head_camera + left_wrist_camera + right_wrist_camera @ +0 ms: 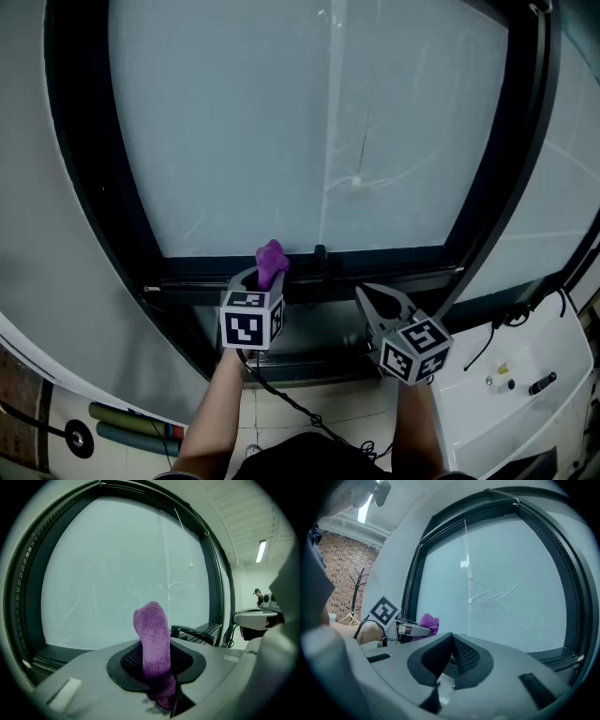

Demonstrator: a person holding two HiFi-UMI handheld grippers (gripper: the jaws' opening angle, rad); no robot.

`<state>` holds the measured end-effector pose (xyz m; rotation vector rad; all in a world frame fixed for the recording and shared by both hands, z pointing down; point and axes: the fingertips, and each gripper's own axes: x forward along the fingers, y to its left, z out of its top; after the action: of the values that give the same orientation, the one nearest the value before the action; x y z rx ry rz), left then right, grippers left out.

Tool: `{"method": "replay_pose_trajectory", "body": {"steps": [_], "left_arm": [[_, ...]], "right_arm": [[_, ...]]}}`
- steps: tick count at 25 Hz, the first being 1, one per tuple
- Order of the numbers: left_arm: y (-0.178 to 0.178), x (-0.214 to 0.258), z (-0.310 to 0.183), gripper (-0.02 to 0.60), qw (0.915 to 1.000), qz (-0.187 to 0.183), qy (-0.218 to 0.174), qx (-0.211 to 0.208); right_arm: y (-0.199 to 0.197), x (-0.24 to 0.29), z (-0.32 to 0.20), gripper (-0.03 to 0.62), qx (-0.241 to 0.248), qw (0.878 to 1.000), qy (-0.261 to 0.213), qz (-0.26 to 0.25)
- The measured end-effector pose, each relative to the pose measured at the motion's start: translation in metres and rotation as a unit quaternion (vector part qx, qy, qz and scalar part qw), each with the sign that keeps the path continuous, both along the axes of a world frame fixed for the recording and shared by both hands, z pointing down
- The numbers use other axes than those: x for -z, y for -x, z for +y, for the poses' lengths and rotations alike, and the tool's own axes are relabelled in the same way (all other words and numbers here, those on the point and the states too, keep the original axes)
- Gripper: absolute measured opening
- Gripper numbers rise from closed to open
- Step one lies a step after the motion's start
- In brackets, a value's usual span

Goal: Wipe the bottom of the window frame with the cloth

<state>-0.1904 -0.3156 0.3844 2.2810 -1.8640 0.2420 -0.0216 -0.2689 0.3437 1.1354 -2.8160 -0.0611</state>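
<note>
2 grippers are in front of the window. The left gripper [262, 277] has its jaws clamped on a purple cloth [272, 258], which stands up past the tips at the bottom of the window frame [394, 265]; contact cannot be confirmed. The right gripper [378, 302], beside it, has its jaws together with nothing between them.

The cloth [152, 641] is fuzzy terry, the window pane [234, 122] smooth frosted glass, the frame [86, 141] matt black.
</note>
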Motion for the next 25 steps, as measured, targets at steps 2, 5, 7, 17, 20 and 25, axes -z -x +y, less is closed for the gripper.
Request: {"method": "replay_pose_trajectory", "body": {"steps": [2, 5, 7, 17, 20, 25], "left_arm": [[-0.002, -0.006, -0.014, 0.115, 1.0000, -0.001, 0.008, 0.001], [-0.005, -0.014, -0.032, 0.115, 0.9997, -0.002, 0.022, 0.004], [-0.008, -0.023, -0.041, 0.115, 0.9993, -0.007, 0.037, 0.006], [-0.005, -0.040, -0.055, 0.104, 0.9949, -0.050, 0.079, 0.036], [-0.001, -0.040, -0.054, 0.103, 0.9936, -0.059, 0.087, 0.040], [0.016, -0.040, -0.048, 0.101, 0.9908, -0.079, 0.094, 0.057]], "right_arm": [[0.000, -0.001, -0.005, 0.000, -0.001, 1.000, 0.000, 0.001], [-0.001, -0.002, -0.011, 0.000, -0.004, 1.000, 0.002, 0.000], [-0.004, -0.003, -0.014, 0.000, -0.009, 1.000, 0.005, -0.001], [-0.013, -0.012, -0.022, 0.000, -0.021, 1.000, 0.015, -0.007], [-0.011, -0.011, -0.022, 0.000, -0.019, 1.000, 0.015, -0.007], [-0.001, -0.011, -0.020, 0.000, -0.011, 1.000, 0.016, -0.008]]}}
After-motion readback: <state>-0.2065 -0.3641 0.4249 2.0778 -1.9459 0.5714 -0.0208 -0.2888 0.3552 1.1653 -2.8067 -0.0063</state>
